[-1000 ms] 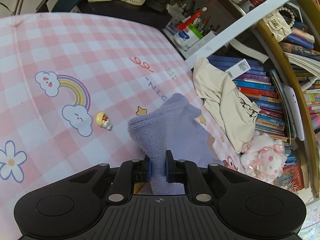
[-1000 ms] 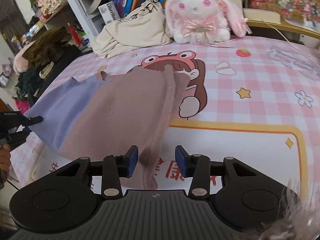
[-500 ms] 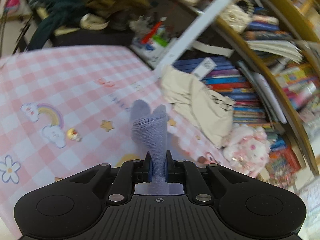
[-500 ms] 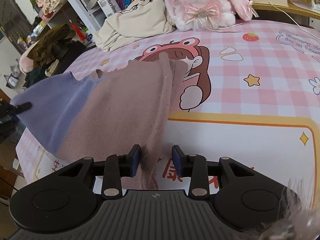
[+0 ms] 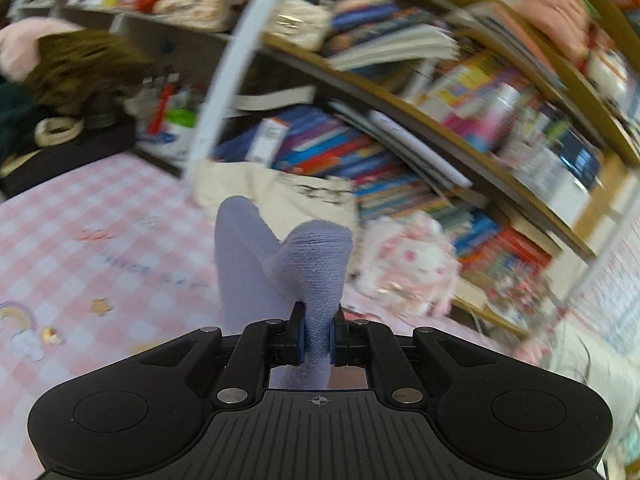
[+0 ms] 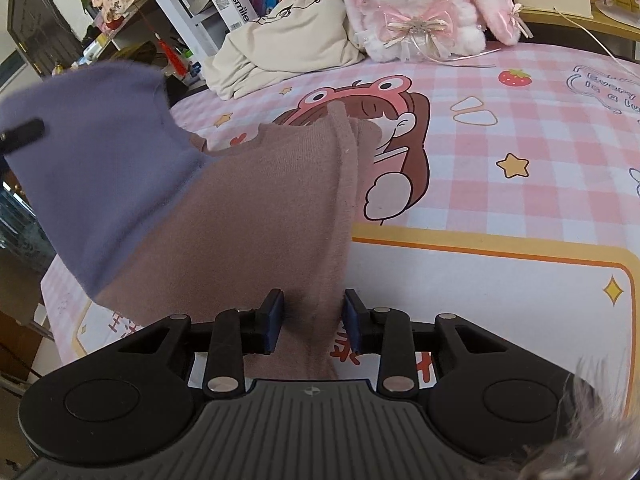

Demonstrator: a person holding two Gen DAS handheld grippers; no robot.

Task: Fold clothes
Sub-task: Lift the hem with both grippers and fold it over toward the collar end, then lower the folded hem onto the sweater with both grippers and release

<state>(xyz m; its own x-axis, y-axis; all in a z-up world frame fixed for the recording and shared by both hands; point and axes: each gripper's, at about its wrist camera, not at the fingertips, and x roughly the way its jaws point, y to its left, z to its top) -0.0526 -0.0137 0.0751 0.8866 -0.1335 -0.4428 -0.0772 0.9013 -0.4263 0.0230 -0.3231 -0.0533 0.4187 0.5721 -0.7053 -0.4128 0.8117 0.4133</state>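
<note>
- We see the bookshelf (image 5: 420, 152) in the left wrist view smeared by motion blur; no title is legible.
- The purple cloth (image 5: 316, 280) hides what lies behind it at centre frame.
- At the right wrist view's left edge, a dark gripper tip (image 6: 24, 132) is cut off.
- The fuzzy tuft (image 6: 592, 420), lower right, we cannot identify.

Pink-and-white checked cartoon-print cloth (image 6: 532, 128) covering the table, fluffy white-and-pink plush rabbit with a ribbon bow (image 6: 420, 4) at its far edge, crumpled cream canvas bag (image 6: 288, 44) just beside it, blurred shelves of colourful books (image 5: 400, 160) behind
</note>
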